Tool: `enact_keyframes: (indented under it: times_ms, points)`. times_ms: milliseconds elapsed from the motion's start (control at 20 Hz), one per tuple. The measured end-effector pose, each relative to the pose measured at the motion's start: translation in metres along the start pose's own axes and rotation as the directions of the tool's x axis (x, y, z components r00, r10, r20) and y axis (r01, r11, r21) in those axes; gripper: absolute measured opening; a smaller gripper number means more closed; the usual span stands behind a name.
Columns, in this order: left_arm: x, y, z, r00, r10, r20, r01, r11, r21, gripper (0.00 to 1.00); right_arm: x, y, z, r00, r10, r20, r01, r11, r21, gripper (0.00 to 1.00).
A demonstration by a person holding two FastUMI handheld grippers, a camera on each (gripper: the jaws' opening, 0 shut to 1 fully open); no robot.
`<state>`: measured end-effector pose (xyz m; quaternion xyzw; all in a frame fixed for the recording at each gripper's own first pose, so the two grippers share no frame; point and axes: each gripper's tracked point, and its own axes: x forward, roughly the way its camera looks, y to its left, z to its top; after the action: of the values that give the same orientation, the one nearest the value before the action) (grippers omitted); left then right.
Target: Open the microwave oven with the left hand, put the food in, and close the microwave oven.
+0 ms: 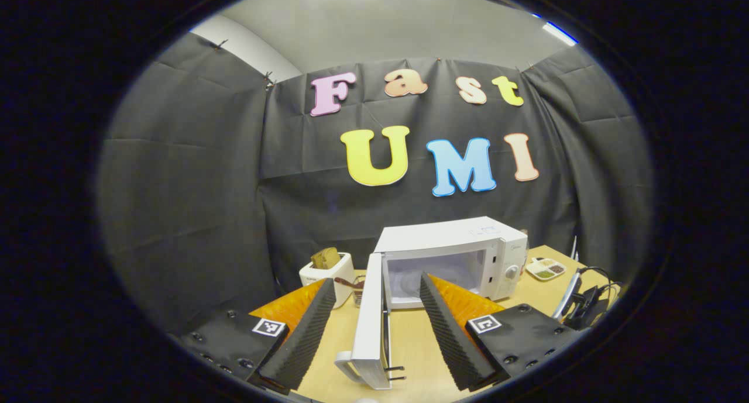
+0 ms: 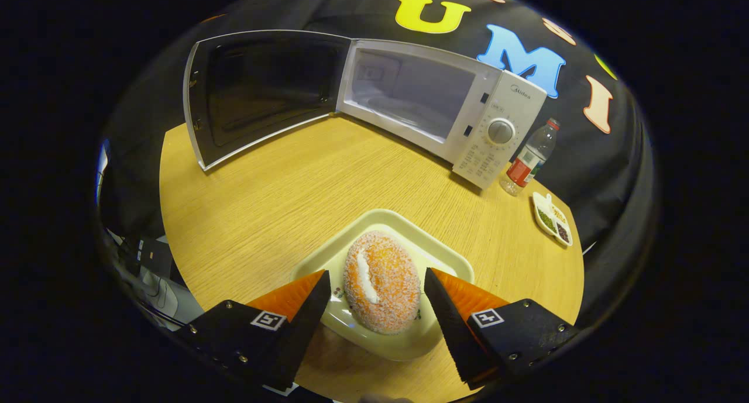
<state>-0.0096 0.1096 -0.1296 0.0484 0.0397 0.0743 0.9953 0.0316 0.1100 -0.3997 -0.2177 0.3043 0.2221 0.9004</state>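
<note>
Two claws apart | left gripper view: left claw (image 1: 374, 327) spread astride door (image 1: 371, 327), microwave (image 1: 453, 259) open at counter's (image 1: 409, 338) back edge | right gripper view: right claw (image 2: 374, 309) straddles bread (image 2: 381, 289) on plate (image 2: 351, 324), near edge, unclamped; advise gripping plate rim, carry level.

A: Count, table in the right gripper view?
B: One microwave (image 2: 445, 107), door (image 2: 263, 93) open. One plate (image 2: 386, 333), one sugared bun (image 2: 381, 289) on it. One bottle (image 2: 529, 157). One small divided dish (image 2: 553, 221).
A: Left gripper view?
B: One toaster (image 1: 327, 271), one slice of bread (image 1: 325, 257) sticking up.
</note>
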Motion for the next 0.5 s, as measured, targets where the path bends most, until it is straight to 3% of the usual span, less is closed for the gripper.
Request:
enact_keyframes:
  times_ms: [100,250,300,350,400,450,500]
  points:
    - [0.004,-0.002,-0.002,1.0,-0.005,-0.009,0.005,1.0,0.006,0.95,0.003,0.001,0.003,1.0,0.006,-0.001,-0.006,1.0,0.011,0.96]
    - [0.01,-0.004,-0.002,1.0,-0.017,-0.008,0.017,1.0,0.007,1.0,0.011,0.003,0.002,0.999,0.045,-0.02,-0.044,0.998,0.04,0.93]
    - [0.012,-0.004,-0.002,1.0,-0.018,-0.009,0.018,1.0,0.01,0.98,0.013,0.003,0.005,0.998,0.055,-0.019,-0.054,0.997,0.049,0.87]
    - [0.016,-0.005,-0.003,1.0,-0.019,-0.014,0.019,1.0,0.011,0.97,0.013,0.004,0.004,0.998,0.06,-0.031,-0.059,0.997,0.048,0.76]
    - [0.019,-0.007,-0.005,1.0,-0.023,-0.018,0.024,1.0,0.007,0.95,0.013,0.003,0.005,0.997,0.068,-0.035,-0.066,0.997,0.038,0.75]
    - [0.021,-0.008,-0.005,0.999,-0.028,-0.019,0.029,1.0,0.004,1.0,0.013,0.002,0.004,0.997,0.07,-0.043,-0.068,0.997,0.036,0.75]
    - [0.023,-0.009,-0.006,0.999,-0.031,-0.02,0.031,1.0,0.002,1.0,0.013,0.002,0.005,0.995,0.079,-0.053,-0.077,0.996,0.041,0.69]
